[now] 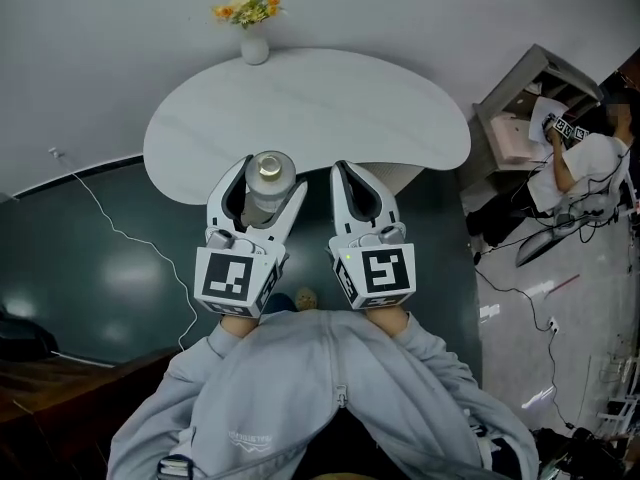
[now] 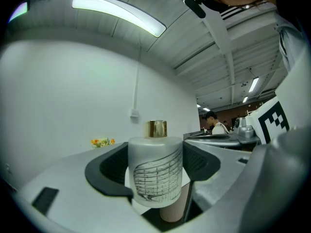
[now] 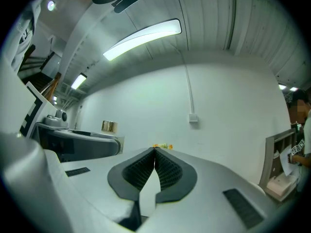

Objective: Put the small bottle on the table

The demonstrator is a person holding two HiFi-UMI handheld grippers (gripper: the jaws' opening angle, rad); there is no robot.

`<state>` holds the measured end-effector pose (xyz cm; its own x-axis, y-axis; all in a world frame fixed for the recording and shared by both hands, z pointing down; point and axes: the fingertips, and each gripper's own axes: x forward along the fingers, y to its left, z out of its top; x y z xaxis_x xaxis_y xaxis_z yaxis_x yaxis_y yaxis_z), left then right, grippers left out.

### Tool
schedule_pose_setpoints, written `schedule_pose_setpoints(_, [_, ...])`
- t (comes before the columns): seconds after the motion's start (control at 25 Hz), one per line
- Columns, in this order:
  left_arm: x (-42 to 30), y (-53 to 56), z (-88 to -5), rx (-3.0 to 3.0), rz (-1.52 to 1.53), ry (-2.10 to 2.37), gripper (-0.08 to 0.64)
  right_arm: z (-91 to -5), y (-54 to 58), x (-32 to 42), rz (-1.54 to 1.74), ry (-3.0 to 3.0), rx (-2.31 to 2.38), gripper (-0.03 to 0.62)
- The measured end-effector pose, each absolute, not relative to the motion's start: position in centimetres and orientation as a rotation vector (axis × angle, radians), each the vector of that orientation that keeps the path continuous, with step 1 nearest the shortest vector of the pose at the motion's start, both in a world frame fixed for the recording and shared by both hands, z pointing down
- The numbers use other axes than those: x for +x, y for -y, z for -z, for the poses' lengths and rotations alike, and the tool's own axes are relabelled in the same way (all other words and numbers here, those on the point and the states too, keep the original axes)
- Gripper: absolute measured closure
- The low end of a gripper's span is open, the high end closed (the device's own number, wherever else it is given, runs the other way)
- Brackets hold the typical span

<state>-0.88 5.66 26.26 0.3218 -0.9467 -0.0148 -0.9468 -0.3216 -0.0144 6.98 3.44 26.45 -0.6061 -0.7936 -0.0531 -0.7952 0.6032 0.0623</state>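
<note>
Lab-like workroom: trailing floor cables (image 1: 110, 230), strip light (image 2: 116, 13), cluttered shelving (image 1: 520, 88).

Your head camera looks steeply down on the desk (image 1: 300, 108); both gripper cameras look level, sharing the far flowers (image 2: 101, 141).

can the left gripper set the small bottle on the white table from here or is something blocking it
Probably yes. The left gripper, shut on the small bottle, is at the near edge of the table, whose top ahead looks bare; the flower vase stands at the far edge.
</note>
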Motion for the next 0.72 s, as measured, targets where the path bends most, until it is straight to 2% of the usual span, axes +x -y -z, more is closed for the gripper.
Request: schedule_pose_setpoints(0.72, [-0.9, 0.9, -26.9, -2.532, 0.005, -1.814, 0.229, -27.4, 2.7, 7.4, -0.112, -2.779, -1.402, 0.565])
